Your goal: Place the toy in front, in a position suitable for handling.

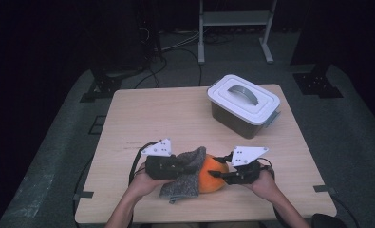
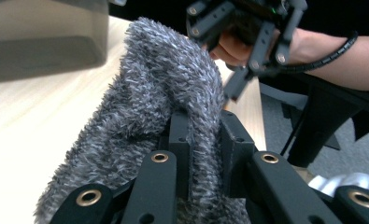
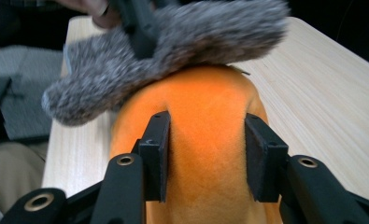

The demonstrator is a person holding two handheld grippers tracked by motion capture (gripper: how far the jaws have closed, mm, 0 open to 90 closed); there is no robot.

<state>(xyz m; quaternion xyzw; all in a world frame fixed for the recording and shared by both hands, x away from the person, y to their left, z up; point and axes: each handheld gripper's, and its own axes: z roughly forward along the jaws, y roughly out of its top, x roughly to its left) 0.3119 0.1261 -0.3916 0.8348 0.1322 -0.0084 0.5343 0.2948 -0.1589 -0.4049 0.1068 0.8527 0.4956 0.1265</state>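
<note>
Orange plush object (image 1: 212, 178), soft and rounded, lying near the front edge of the desk (image 1: 147, 114), half covered by a grey fuzzy cloth (image 1: 187, 178) draped over its left side and top. Left tongs (image 1: 178, 166) clenched on a fold of that cloth, the pile squeezed between the pads in the left gripper view (image 2: 198, 154). Right tongs (image 1: 223, 175) set around the orange body, one pad on each flank (image 3: 205, 149); pads touching the velvet surface and seeming to dent it a little, so probably grasping it, though not firmly yet.

Step in hand, as judged: separating cloth from plush, or pulling the cloth along it, each tongs anchoring one piece. Next move probably calling for a firmer squeeze on the orange body, then a slow pull of the cloth away to the left, kept low to avoid dragging the plush along.

Front edge of the desk close to both hands, so little room toward the person. Wide bare wood to the left and behind. White-lidded box (image 1: 243, 104) standing well apart at the far right, not in the way.
</note>
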